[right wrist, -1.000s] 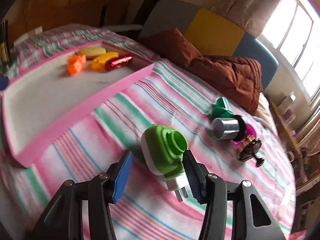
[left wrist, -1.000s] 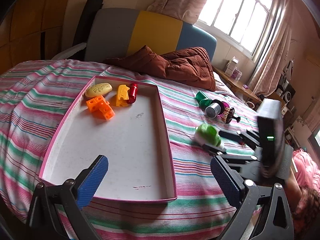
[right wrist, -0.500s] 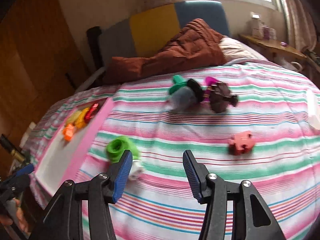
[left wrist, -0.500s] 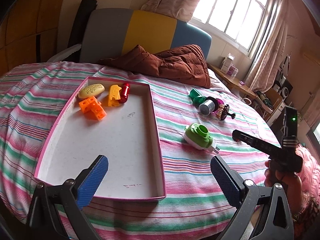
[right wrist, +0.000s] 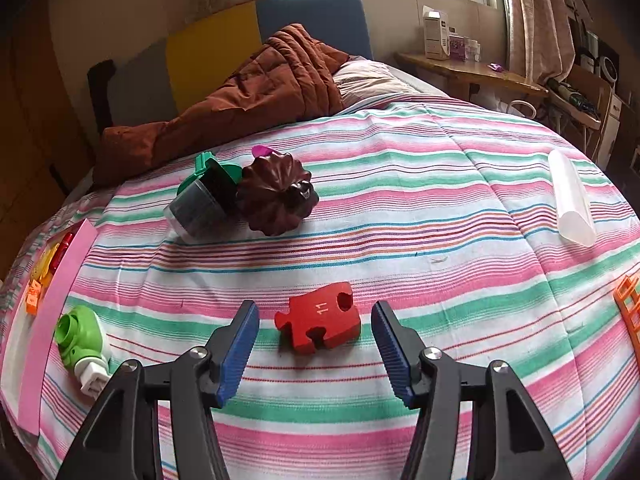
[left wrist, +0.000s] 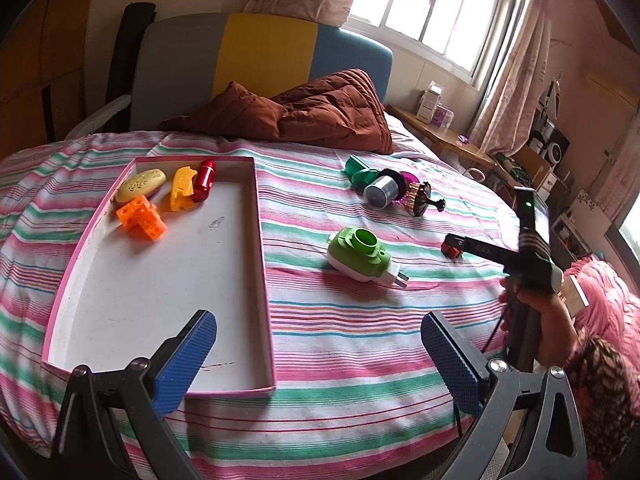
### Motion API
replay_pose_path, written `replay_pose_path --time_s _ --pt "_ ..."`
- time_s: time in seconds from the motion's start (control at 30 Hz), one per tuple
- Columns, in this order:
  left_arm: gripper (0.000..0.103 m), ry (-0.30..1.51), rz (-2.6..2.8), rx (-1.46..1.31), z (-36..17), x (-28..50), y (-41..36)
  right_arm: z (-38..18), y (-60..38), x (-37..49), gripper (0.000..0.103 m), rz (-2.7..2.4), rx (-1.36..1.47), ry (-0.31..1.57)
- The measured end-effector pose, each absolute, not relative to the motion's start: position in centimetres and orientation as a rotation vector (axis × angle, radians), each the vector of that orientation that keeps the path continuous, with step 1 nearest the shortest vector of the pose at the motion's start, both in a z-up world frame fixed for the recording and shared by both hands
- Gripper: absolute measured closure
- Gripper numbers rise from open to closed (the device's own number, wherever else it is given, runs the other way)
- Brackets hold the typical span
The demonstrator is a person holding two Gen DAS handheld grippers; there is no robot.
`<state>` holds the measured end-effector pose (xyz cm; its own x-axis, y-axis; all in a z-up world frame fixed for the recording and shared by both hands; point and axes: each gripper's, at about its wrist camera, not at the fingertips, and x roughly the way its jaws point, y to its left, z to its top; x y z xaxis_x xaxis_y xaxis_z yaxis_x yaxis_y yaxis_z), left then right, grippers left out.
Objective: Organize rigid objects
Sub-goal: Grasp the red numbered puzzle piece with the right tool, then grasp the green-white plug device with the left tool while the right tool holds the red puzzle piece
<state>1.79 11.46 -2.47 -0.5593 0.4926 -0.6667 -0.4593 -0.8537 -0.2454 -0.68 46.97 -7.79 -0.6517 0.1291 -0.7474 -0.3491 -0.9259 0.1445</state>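
Between the spread right tongs (right wrist: 315,354), whose jaws have just been opening, lies the flat red wooden puzzle piece (right wrist: 319,317) on the striped bed (right wrist: 440,216), apparently untouched, its longer side crosswise, far from the open, empty left tongs (left wrist: 319,362).

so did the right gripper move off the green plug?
Yes. The right gripper, jaws just opening and empty, swung away from the green plug and now frames the red puzzle piece.

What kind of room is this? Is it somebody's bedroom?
Most likely a bedroom, yes. The toys lie on a bed with a striped sheet, a rumpled brown quilt sits by the padded headboard, and a curtained window lets in daylight.
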Motion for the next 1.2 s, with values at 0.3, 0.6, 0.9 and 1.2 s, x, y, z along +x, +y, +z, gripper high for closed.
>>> replay_pose_path --time_s 0.3,0.6,0.9,1.2 --pt "0.0 -0.051 2.34 -1.085 -2.2 0.8 14.3 -8.8 46.4 -0.9 0.055 2.628 -1.172 0.373" --pt "0.0 -0.066 2.261 -1.236 -3.0 -2.2 21.3 -8.8 45.8 0.2 0.055 2.68 -1.124 0.414" --pt "0.0 0.07 2.251 -1.49 -8.0 -7.1 26.8 -8.9 46.5 0.6 0.055 2.686 -1.074 0.487" --pt "0.001 0.245 2.211 -1.381 -8.0 -11.3 27.3 -9.0 47.0 0.7 0.055 2.7 -1.052 0.539"
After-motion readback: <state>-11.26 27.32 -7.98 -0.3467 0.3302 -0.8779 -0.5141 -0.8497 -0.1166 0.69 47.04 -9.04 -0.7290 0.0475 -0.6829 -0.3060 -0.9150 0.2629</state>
